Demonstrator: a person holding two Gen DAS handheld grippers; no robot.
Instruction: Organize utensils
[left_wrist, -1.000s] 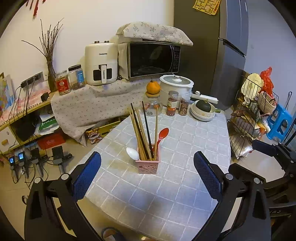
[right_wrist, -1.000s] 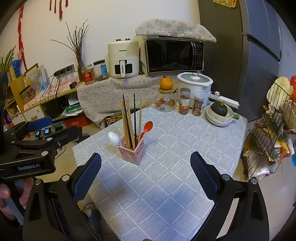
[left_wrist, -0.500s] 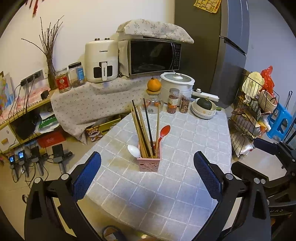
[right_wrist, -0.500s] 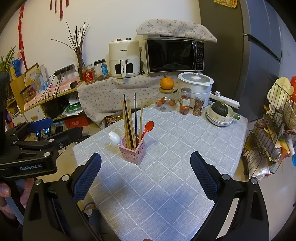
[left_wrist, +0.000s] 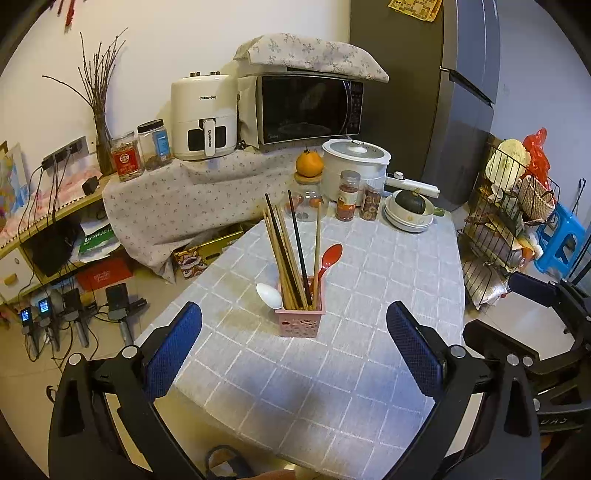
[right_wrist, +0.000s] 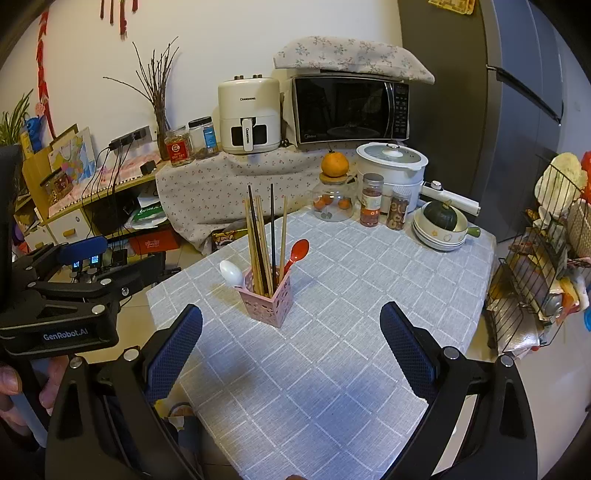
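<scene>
One pink utensil holder (left_wrist: 300, 322), two spoons, one red (left_wrist: 330, 258) and one white (left_wrist: 269, 295), two black chopsticks (right_wrist: 273, 225), several wooden chopsticks (right_wrist: 256, 243), two spice jars (right_wrist: 371, 199), one orange (right_wrist: 334, 164), one microwave (right_wrist: 351, 109), one air fryer (right_wrist: 248, 115).

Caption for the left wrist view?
Open left gripper faces a pink holder of chopsticks and two spoons.

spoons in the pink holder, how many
2. A white spoon leans out over the left rim of the holder; a red spoon rises at its right side. Others could be hidden behind the chopsticks.
</scene>
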